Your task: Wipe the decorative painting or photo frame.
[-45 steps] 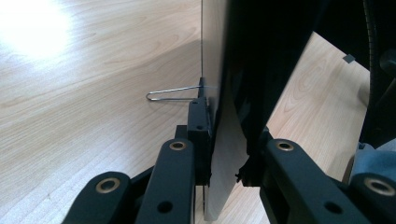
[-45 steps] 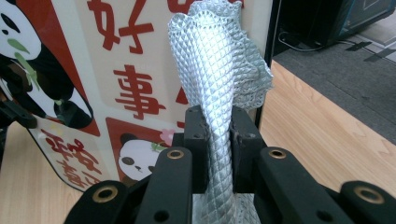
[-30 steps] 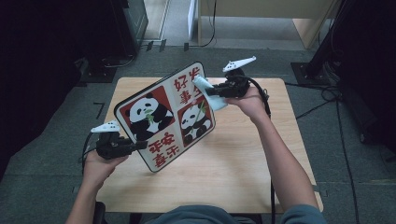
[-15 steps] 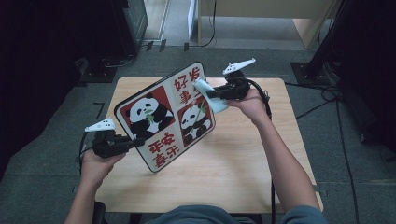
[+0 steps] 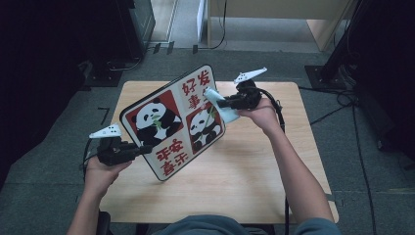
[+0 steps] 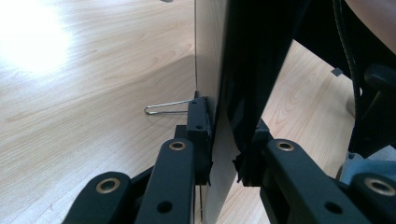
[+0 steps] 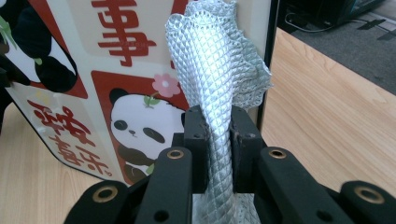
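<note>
A board [image 5: 171, 122] printed with two pandas and red characters is held tilted above the wooden table [image 5: 244, 186]. My left gripper [image 5: 142, 149] is shut on its lower left edge; in the left gripper view the pads [image 6: 200, 135] clamp the thin board [image 6: 219, 70] edge-on. My right gripper [image 5: 220, 103] is shut on a pale quilted cloth [image 5: 222, 110] at the board's upper right. In the right gripper view the cloth [image 7: 217, 84] stands up between the jaws and rests against the board's printed face [image 7: 116, 93].
A thin wire loop [image 6: 166, 108] sticks out beside the left jaw. Cables [image 5: 352, 122] lie on the grey floor right of the table. Dark equipment [image 5: 137, 24] stands beyond the table's far left corner.
</note>
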